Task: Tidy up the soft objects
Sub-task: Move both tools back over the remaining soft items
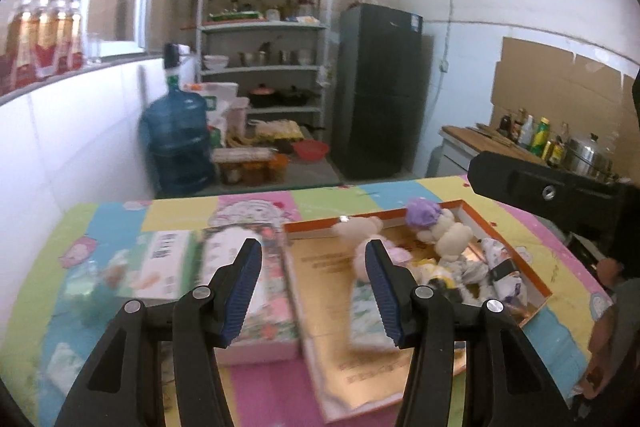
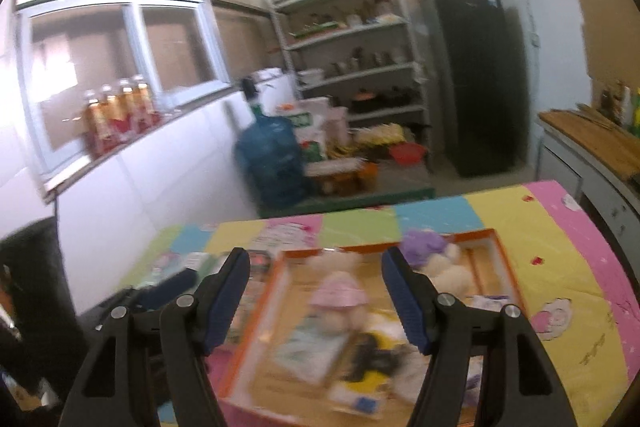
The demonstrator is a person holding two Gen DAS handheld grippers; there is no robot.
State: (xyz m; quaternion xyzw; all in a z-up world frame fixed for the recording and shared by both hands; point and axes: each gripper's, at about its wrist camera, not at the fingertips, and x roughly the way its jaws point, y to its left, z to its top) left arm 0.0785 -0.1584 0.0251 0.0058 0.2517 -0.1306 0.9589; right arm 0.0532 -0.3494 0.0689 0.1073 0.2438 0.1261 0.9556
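Left tongs [image 1: 312, 287] & right tongs [image 2: 316, 297] both spread wide, empty, above toy box [image 2: 506, 263].

Motion blur smears the plush toys [image 2: 340, 307] in the orange-rimmed box [image 2: 256, 311] beyond telling apart.

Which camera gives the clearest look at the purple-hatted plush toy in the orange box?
The left wrist view: the purple-hatted plush toy is fairly sharp at the far end of the orange box, unobstructed. In the right wrist view the same toy is motion-blurred and partly hidden behind one finger.
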